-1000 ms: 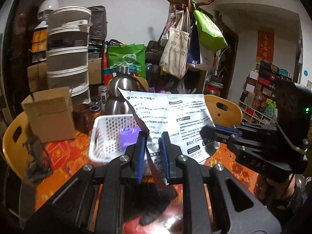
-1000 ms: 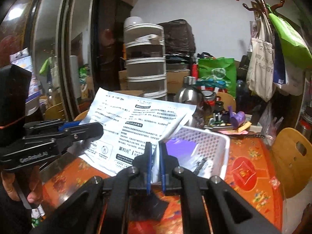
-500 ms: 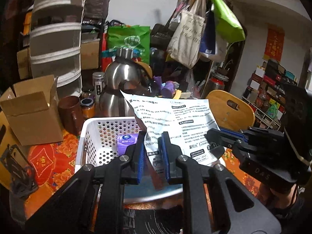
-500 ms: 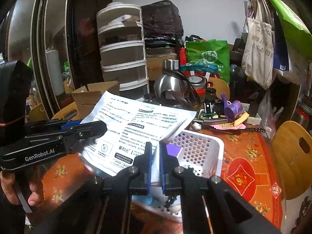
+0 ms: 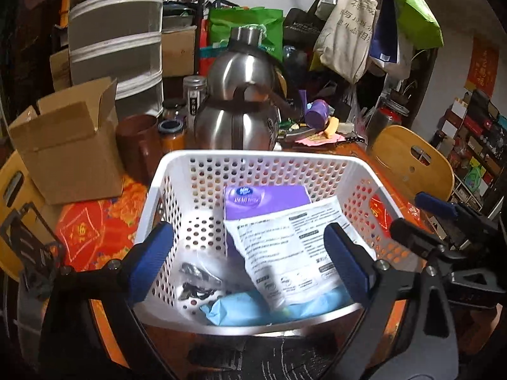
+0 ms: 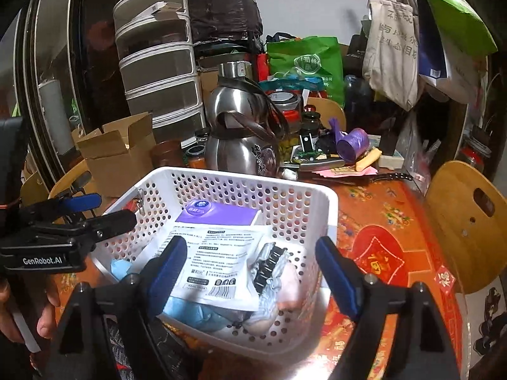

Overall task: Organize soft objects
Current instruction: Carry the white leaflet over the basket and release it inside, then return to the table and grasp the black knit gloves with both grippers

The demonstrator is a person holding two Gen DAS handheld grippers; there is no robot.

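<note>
1. White wall [image 6: 301, 9] at the back, dimly lit; a dark glass-fronted cabinet [image 6: 54, 88] looms on the left.
2. Wooden chair [image 6: 469, 221] tucked against the red-patterned table [image 6: 389, 253]; bags hanging from a rack [image 5: 364, 25]; crowded shelves [image 5: 475, 145] far right.

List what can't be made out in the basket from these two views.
- Print on the white pouch: too small and blurred, both views.
- Blue item: mostly under the pouch; identity unclear.
- Purple pack: front half covered by the pouch.
- Dark striped item: blurred, partly hidden; unidentifiable.
- Basket near rim: behind the jaws, both views.
</note>
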